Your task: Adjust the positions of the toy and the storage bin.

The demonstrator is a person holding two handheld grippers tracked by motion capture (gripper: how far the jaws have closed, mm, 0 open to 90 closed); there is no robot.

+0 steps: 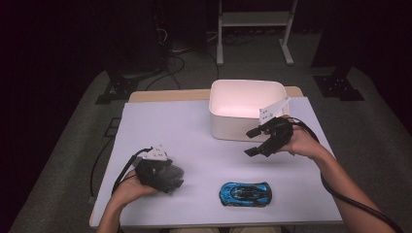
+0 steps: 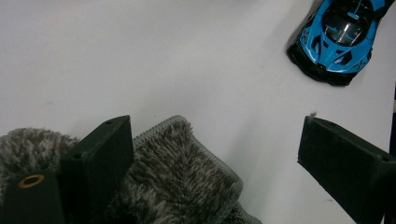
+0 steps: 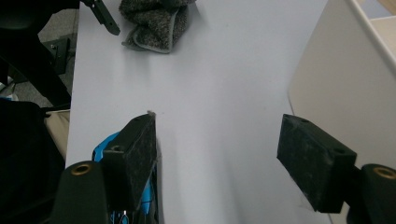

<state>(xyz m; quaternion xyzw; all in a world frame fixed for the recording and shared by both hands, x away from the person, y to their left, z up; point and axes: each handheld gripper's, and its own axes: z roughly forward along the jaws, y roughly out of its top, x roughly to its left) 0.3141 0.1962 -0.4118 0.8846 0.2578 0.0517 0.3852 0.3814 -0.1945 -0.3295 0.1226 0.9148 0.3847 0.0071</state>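
A grey fuzzy cloth (image 1: 175,171) lies bunched at the front left of the white table (image 1: 194,131). My left gripper (image 1: 167,179) is on it, jaws wide apart. In the left gripper view the cloth (image 2: 187,172) lies under the left jaw and reaches into the gap of the left gripper (image 2: 215,123), with nothing pinched. A blue toy car (image 1: 245,193) sits near the front edge, also seen as the car (image 2: 338,35) at upper right. My right gripper (image 1: 253,141) hovers open beside the white bin (image 1: 238,131); the right gripper (image 3: 215,123) holds nothing, and the car (image 3: 105,142) peeks from behind its left jaw.
The bin's wall (image 3: 336,70) stands close to the right jaw. The cloth (image 3: 154,18) and a jaw of the other gripper (image 3: 102,14) lie far across the table. Dark stands and cables sit on the floor beyond the table.
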